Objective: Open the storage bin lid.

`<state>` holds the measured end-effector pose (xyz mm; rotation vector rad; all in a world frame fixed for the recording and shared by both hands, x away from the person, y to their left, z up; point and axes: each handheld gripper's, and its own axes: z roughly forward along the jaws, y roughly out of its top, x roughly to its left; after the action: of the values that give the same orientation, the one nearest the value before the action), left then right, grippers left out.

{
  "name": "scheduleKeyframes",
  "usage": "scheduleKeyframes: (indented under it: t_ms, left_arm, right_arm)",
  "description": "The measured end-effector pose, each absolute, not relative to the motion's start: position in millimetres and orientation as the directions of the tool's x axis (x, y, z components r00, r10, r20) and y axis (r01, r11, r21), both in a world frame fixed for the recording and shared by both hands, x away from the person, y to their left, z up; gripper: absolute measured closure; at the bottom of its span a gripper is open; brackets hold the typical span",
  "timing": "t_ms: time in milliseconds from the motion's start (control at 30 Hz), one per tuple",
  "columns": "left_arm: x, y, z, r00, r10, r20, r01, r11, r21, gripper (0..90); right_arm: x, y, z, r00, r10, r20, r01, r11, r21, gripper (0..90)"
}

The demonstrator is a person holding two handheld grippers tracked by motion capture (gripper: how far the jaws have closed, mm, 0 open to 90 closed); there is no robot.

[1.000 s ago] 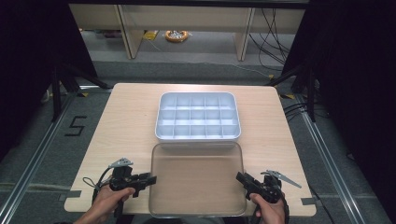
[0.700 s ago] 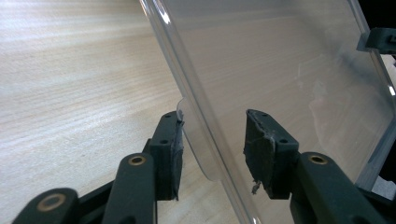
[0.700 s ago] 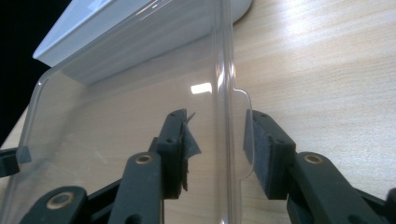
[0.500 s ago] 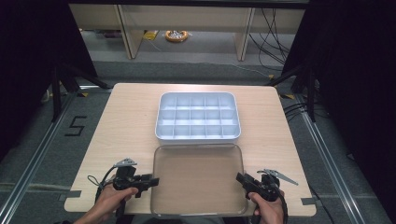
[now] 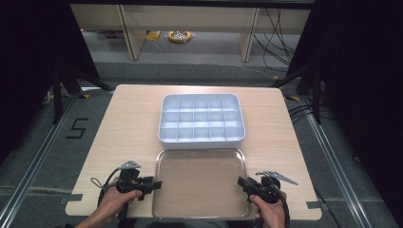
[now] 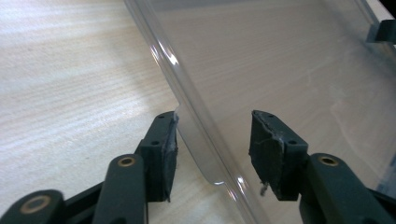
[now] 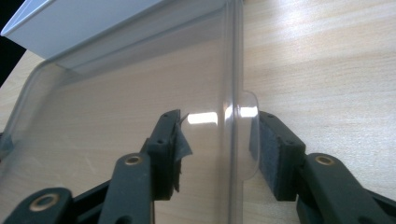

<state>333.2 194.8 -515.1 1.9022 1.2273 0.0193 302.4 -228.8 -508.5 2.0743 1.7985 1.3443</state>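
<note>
A clear plastic lid is seen lying flat on the near half of the wooden table, its far edge just beside the near wall of a white compartment box. The box is set at the middle of the table and is divided into rows of small cells; every cell that can be made out is empty. Nothing is held in the lid either, and the wood grain is seen through it.

The left gripper is held at the lid's left edge, near the near corner. In the left gripper view the raised rim of the lid is seen passing between the two black jaws; the jaws have just been opening, and a gap is left on the right pad's side while the left pad lies just against the rim, so the rim is not clamped.

The right gripper is held at the lid's right edge. In the right gripper view the rim and a small rounded tab are seen between the jaws, which have likewise just been opening; the pads stand apart from the plastic on the left side, and no squeeze is seen.
</note>
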Motion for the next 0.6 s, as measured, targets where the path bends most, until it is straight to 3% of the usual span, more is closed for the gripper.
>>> scheduleKeyframes:
  t_ms: [100, 167, 333, 367, 400, 433, 467, 500, 600]
  left_arm:
    - [333.4, 194.3, -513.5, 0.514, 0.752, -0.413, 0.738, -0.142, 0.660, 46.7]
    - [333.6, 196.3, -511.5, 0.522, 0.755, -0.397, 0.728, -0.151, 0.669, 42.8]
    - [333.7, 198.6, -509.2, 0.498, 0.768, -0.404, 0.719, -0.104, 0.688, 42.2]
    - [333.6, 198.2, -509.0, 0.492, 0.769, -0.408, 0.719, -0.095, 0.689, 42.0]
    - [333.5, 198.4, -508.8, 0.492, 0.769, -0.408, 0.718, -0.094, 0.689, 41.8]
    - [333.4, 198.7, -508.4, 0.492, 0.769, -0.408, 0.718, -0.094, 0.690, 41.5]
    - [333.3, 198.7, -508.3, 0.492, 0.769, -0.408, 0.716, -0.091, 0.692, 41.2]
    - [333.2, 198.8, -508.0, 0.492, 0.769, -0.409, 0.717, -0.091, 0.691, 40.7]
    - [332.9, 199.3, -507.4, 0.492, 0.768, -0.410, 0.716, -0.089, 0.693, 40.1]
  right_arm:
    - [305.6, -232.7, -512.0, -0.118, 0.855, 0.504, 0.750, -0.256, 0.610, 50.6]
    - [303.9, -230.9, -508.0, -0.053, 0.843, 0.536, 0.755, -0.318, 0.573, 49.8]
    - [305.7, -237.3, -508.4, -0.132, 0.854, 0.503, 0.710, -0.273, 0.650, 48.5]
    - [304.0, -233.7, -506.2, -0.097, 0.835, 0.541, 0.726, -0.312, 0.612, 48.2]
    - [300.4, -229.4, -500.0, -0.009, 0.803, 0.596, 0.772, -0.373, 0.514, 48.0]
    - [303.4, -233.2, -505.2, -0.084, 0.835, 0.545, 0.727, -0.322, 0.606, 47.6]
    - [304.7, -235.7, -506.4, -0.126, 0.843, 0.523, 0.716, -0.288, 0.636, 46.9]
    - [302.7, -234.5, -503.0, -0.093, 0.828, 0.553, 0.730, -0.321, 0.603, 46.4]
    - [303.0, -236.1, -503.0, -0.120, 0.821, 0.559, 0.719, -0.316, 0.619, 45.5]
